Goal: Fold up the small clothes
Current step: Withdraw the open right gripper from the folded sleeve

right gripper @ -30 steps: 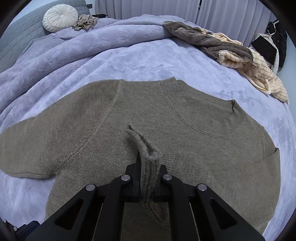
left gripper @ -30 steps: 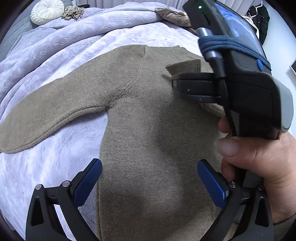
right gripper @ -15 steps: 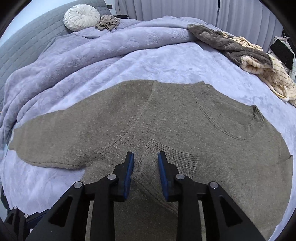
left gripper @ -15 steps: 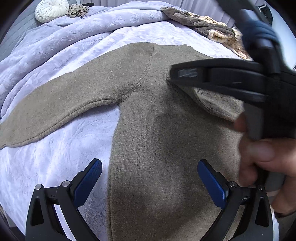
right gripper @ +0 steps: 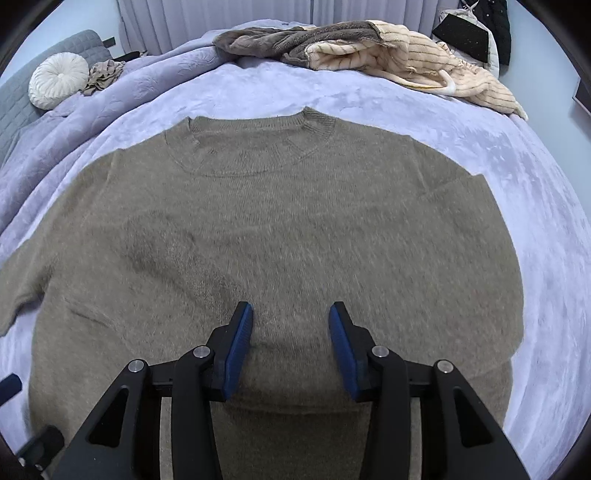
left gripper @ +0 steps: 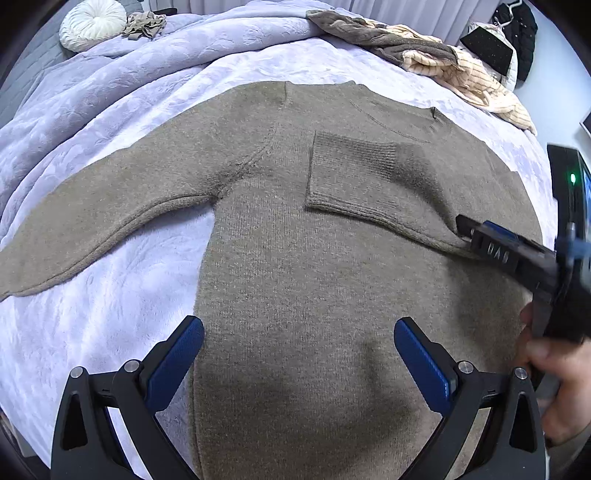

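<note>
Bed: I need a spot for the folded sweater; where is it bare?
Bare blanket lies between the sweater collar and the clothes pile, and below the outstretched sleeve. The far left is crowded by the rumpled cover and pillow.

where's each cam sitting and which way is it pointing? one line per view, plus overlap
Left wrist: on the left gripper, angled down over the brown sweater toward the bed's far side; shows its own open blue pads, the right gripper and a hand.
Right wrist: on the right gripper, angled down over the sweater toward its collar; jaws opening, nothing between them.
Shared: sweater, lilac blanket, round white cushion, clothes pile.
</note>
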A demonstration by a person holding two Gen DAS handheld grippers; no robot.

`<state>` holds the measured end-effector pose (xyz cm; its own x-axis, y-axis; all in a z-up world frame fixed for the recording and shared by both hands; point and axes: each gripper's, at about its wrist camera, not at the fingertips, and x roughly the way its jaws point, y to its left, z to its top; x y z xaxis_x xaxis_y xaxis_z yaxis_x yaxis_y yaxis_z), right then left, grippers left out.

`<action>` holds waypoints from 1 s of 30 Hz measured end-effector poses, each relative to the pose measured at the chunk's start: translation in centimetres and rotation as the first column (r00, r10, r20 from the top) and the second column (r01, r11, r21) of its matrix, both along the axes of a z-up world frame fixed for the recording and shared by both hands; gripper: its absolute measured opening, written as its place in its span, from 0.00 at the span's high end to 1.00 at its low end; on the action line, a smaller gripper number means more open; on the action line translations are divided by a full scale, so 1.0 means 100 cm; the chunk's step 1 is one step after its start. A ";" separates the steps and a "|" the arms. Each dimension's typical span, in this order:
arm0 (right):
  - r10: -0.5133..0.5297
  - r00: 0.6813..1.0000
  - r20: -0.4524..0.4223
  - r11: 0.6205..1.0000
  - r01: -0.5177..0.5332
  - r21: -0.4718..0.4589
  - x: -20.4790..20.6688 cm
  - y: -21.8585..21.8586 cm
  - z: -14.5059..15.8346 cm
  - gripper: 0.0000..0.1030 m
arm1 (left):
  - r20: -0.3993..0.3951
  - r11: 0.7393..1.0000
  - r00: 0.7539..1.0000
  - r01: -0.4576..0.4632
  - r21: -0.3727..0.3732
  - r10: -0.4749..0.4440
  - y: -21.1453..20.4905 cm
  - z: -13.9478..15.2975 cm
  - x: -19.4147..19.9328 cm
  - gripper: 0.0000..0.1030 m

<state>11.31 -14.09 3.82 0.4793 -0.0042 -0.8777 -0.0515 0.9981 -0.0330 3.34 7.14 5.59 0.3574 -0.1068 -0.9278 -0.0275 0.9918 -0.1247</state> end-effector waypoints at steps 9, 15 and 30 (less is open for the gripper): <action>0.069 0.997 0.042 0.996 -0.072 0.062 0.011 0.022 0.031 0.52 | 0.001 1.000 1.000 -0.030 0.005 0.030 0.010 0.002 0.002 0.00; 0.186 0.982 -0.036 0.982 -0.187 -0.028 0.051 0.084 -0.005 0.44 | 0.000 0.999 0.999 -0.036 0.003 0.036 0.015 0.004 -0.002 0.00; 0.039 0.989 0.143 0.999 -0.041 0.009 -0.013 -0.050 0.063 0.43 | -0.126 0.738 0.992 -0.066 -0.672 -0.027 -0.010 -0.037 0.093 0.00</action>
<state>10.03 -19.11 10.11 0.5996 0.0273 -0.7998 -0.0868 0.9957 -0.0311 12.59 6.12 1.88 0.2582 -0.7140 -0.6508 -0.1063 0.6486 -0.7537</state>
